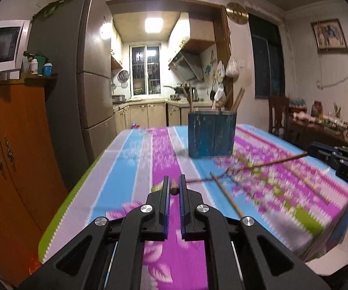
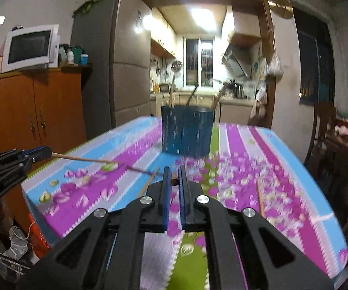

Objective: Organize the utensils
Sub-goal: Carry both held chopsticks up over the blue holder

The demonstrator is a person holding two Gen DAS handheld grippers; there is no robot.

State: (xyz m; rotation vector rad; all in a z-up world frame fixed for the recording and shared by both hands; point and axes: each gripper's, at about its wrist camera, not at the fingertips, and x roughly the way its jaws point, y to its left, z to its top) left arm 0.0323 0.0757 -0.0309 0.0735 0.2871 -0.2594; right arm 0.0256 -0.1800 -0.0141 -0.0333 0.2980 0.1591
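A blue wooden utensil holder (image 1: 211,134) stands on the flowered tablecloth with several chopsticks sticking up from it; it also shows in the right wrist view (image 2: 186,133). My left gripper (image 1: 174,189) is shut on a wooden chopstick (image 1: 174,188), seen end-on between its pads. The same chopstick (image 2: 89,159) runs from the left gripper (image 2: 42,153) over the table in the right wrist view. My right gripper (image 2: 174,181) is shut on another chopstick (image 2: 174,181), whose shaft (image 1: 270,163) reaches leftward from the right gripper (image 1: 319,151). A loose chopstick (image 1: 227,198) lies on the cloth.
The table (image 1: 130,169) has its left edge near an orange cabinet (image 1: 9,159) and a grey fridge (image 1: 86,77). Another loose chopstick (image 2: 261,198) lies on the cloth at the right. A dark chair (image 1: 279,113) and a cluttered side table (image 1: 326,125) stand at the right.
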